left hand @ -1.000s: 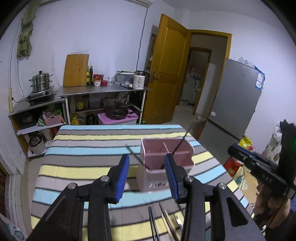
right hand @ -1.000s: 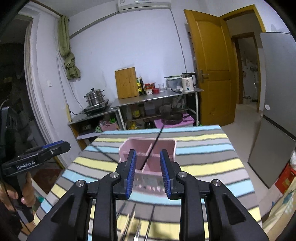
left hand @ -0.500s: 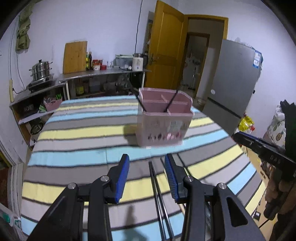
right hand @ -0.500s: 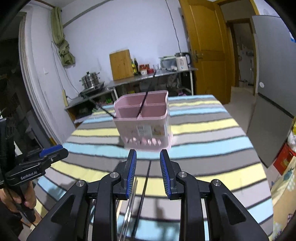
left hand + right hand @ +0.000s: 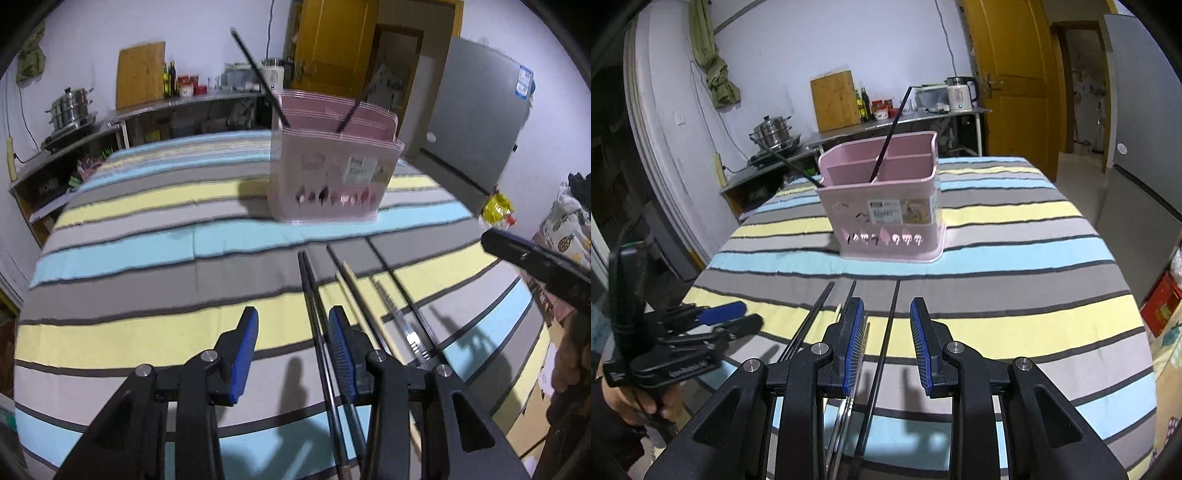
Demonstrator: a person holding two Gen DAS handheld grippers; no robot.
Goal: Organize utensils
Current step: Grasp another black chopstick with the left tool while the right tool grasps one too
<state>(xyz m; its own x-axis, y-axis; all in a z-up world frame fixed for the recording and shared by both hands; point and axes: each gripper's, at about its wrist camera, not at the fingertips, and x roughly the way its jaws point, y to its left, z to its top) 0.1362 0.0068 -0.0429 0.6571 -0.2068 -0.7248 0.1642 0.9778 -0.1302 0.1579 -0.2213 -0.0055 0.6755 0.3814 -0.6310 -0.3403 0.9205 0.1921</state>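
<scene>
The pink divided holder (image 5: pixel 886 206) stands mid-tabletop (image 5: pixel 1015 236) with 2 black chopsticks (image 5: pixel 892 133) leaning in its compartments – bare striped cloth all round – while thin dark chopsticks (image 5: pixel 314 295) lie loose near the front edge, both the left hand-held gripper (image 5: pixel 291 325) and right hand-held gripper (image 5: pixel 888 325) parted, gripping nothing.

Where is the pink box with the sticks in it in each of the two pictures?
Left wrist view: the pink plastic utensil holder stands upper middle, a bit right of centre, on the striped tablecloth.
Right wrist view: the same holder stands upper middle, near the centre.
Shared landmark: the wooden cutting board leaning on the wall behind, left of the holder in both.
</scene>
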